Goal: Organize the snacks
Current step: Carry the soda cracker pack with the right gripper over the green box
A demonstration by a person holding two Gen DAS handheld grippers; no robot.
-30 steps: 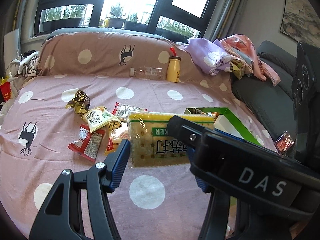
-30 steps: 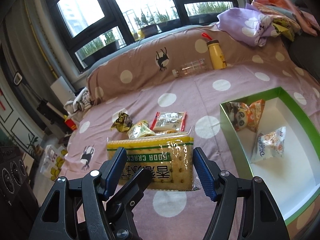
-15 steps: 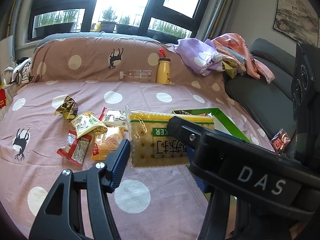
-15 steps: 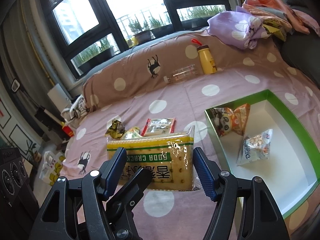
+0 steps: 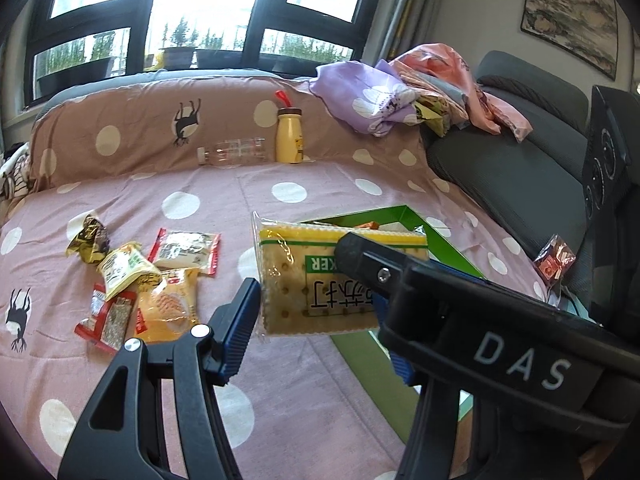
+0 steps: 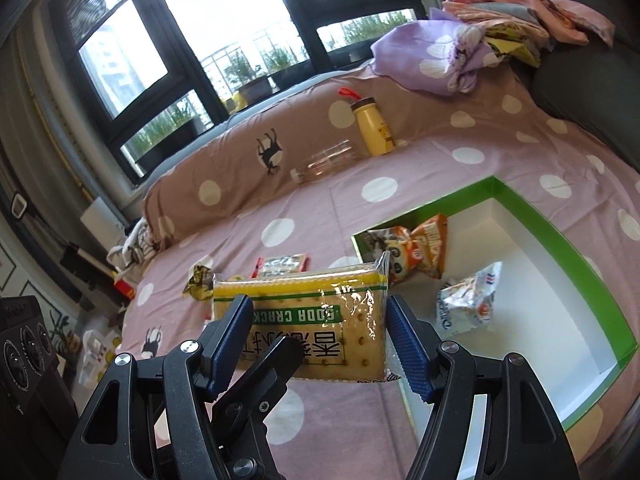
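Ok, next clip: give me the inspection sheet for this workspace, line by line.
Surface: pink polka-dot bedsheet.
Job's things: soda cracker pack held in the air between both grippers; green box with two snack bags inside; loose snack packets on the sheet.
Clutter: yellow bottle, clear bottle, crumpled clothes.
Grippers: left gripper and right gripper each shut on the pack.
Cables: nothing seen.
Surroundings: window, grey sofa, wall picture.

The box (image 6: 560,236) lies on the bed (image 5: 304,400). Loose snack packets (image 5: 120,272) lie left of the box; a bottle (image 6: 374,126) stands behind it. Two packets (image 6: 468,304) lie in the box.
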